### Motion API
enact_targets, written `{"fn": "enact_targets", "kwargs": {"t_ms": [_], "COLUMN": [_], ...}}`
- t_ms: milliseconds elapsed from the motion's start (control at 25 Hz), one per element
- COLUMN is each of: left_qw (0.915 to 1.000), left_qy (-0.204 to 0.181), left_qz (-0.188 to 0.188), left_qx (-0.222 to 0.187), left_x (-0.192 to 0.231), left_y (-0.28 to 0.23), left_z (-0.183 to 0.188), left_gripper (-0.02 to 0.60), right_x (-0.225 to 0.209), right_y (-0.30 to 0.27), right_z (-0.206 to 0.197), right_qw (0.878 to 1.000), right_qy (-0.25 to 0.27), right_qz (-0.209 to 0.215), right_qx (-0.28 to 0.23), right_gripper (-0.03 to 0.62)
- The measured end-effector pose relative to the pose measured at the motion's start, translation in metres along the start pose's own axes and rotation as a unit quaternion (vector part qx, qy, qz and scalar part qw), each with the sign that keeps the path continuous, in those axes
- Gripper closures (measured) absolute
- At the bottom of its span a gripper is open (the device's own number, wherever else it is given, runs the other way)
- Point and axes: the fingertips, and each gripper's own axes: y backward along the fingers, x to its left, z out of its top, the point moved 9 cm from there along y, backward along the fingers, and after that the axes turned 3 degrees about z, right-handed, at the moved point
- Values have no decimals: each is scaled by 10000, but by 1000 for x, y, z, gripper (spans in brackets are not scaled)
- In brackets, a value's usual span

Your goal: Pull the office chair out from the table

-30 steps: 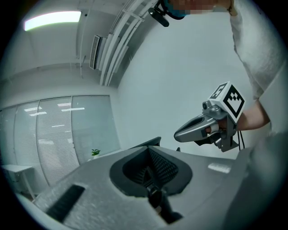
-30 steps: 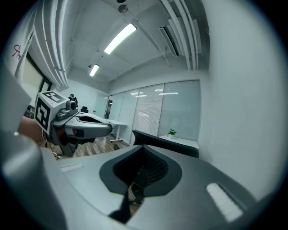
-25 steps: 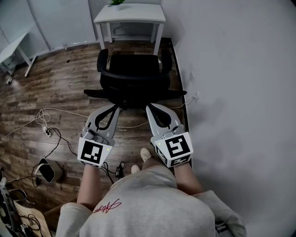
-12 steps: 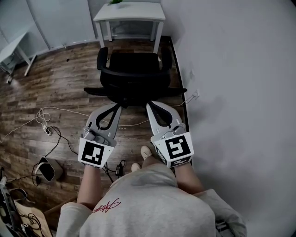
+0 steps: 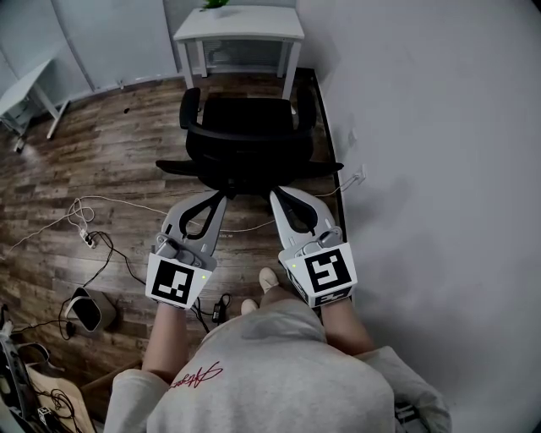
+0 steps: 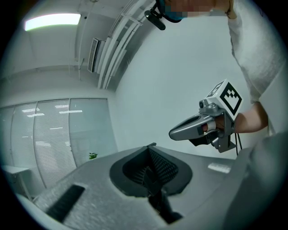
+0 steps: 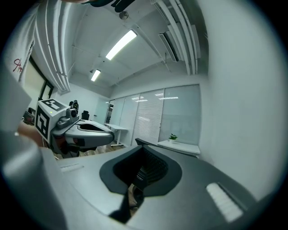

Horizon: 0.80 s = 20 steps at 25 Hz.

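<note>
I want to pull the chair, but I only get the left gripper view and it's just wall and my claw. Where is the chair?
Observer: The black office chair is right ahead, its back facing you, with the left claw and right claw at its near edge.
Operator: Where's the table?
Observer: The white table stands beyond the chair, by the far wall.
Operator: Anything on the ground?
Observer: Loose cables lie on the wooden floor to your left.

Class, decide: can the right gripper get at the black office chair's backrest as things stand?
Probably yes: the right gripper is right at the black mesh office chair, nothing between them. Its fingers are shut, so they must open to grasp.
</note>
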Motion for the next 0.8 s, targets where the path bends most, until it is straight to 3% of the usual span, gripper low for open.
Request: {"fn": "enact_targets", "kwargs": {"t_ms": [640,800], "left_qw": [10000,9997], "left_qy": [47,218], "left_qz": [26,76], "left_qx": [-59,-123], "left_x": [1,1], "left_y": [-5,-4], "left_z": [3,0], "left_gripper": [586,586], "right_x": [-3,-2], "right_y": [-2,-1], "right_z": [1,-1], "right_qw": [10000,10000], "right_qy": [23,33], "right_qz": [-14,-18], "right_qx": [-53,-65], "right_gripper": [592,592]}}
